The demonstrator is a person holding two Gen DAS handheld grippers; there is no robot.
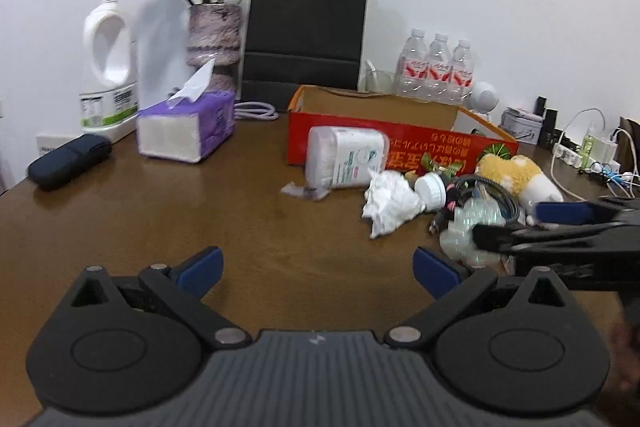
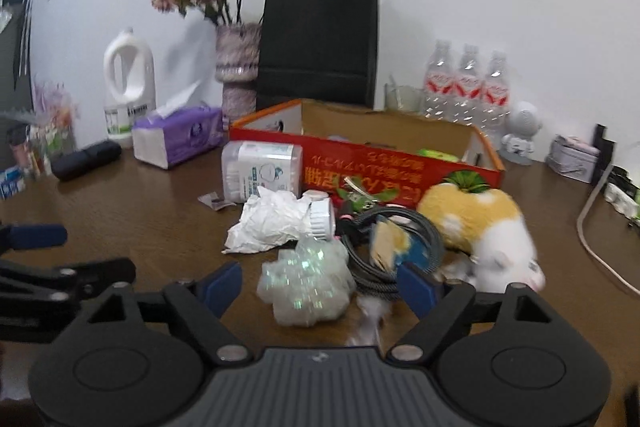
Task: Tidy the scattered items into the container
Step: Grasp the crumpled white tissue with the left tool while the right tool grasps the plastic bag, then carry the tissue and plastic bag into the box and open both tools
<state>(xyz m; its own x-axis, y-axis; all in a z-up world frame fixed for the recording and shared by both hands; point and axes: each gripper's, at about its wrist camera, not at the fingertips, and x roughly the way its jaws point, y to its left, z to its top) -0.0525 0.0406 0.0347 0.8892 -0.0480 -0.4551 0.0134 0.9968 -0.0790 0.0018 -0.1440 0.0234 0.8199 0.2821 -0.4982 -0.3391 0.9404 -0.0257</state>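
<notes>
Both wrist cams sit low over the table, facing the wall; right cam nearer the clutter. Shared: red box, black bag.

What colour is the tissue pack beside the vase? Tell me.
Purple wrapper with white ends, on the tissue pack; clearest in the left wrist view.

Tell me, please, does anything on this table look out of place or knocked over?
Yes: a clear plastic jar lies on its side against the red cardboard box, with a crumpled tissue, coiled cable and plush toy heaped on the table in front rather than inside.
</notes>
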